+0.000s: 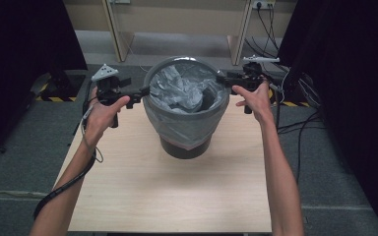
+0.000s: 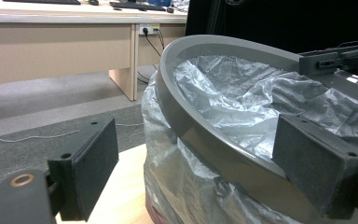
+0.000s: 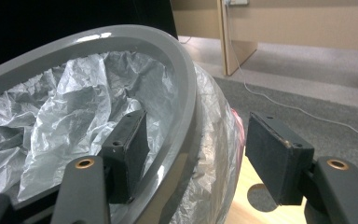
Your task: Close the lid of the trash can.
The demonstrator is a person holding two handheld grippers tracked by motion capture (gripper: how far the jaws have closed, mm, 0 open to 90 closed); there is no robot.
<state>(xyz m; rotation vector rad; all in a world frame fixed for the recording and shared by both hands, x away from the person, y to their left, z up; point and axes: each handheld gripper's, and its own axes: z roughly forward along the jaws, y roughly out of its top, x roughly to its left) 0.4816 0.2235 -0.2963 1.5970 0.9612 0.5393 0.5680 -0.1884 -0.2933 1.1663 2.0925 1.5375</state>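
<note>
Bin (image 1: 184, 142): dark, round, stood on the far middle of the table (image 1: 167, 196), between the two grippers. A grey ring (image 1: 150, 73) sat on its top edge, pinning a clear liner (image 1: 182, 91) that lay crumpled inside and hung down over the outside wall.

Left gripper (image 1: 145, 91): held level in the person's left hand (image 1: 103, 113), tips at the ring's left edge. In the left gripper view its jaws stood wide apart astride the ring (image 2: 205, 135), one pad (image 2: 91, 168) outside over the table, the other (image 2: 314, 161) inside over the liner (image 2: 261, 102). Neither pad pressed on anything.

Right gripper (image 1: 221, 77): held level in the right hand (image 1: 256, 101), tips at the ring's right edge. In the right gripper view its jaws were partly parted astride the ring (image 3: 186, 107); the inner pad (image 3: 130, 149) lay close against the ring's inside face, though contact could not be told, and the outer pad (image 3: 275, 158) stood clear of the liner (image 3: 219, 140). Nothing was gripped.
</note>
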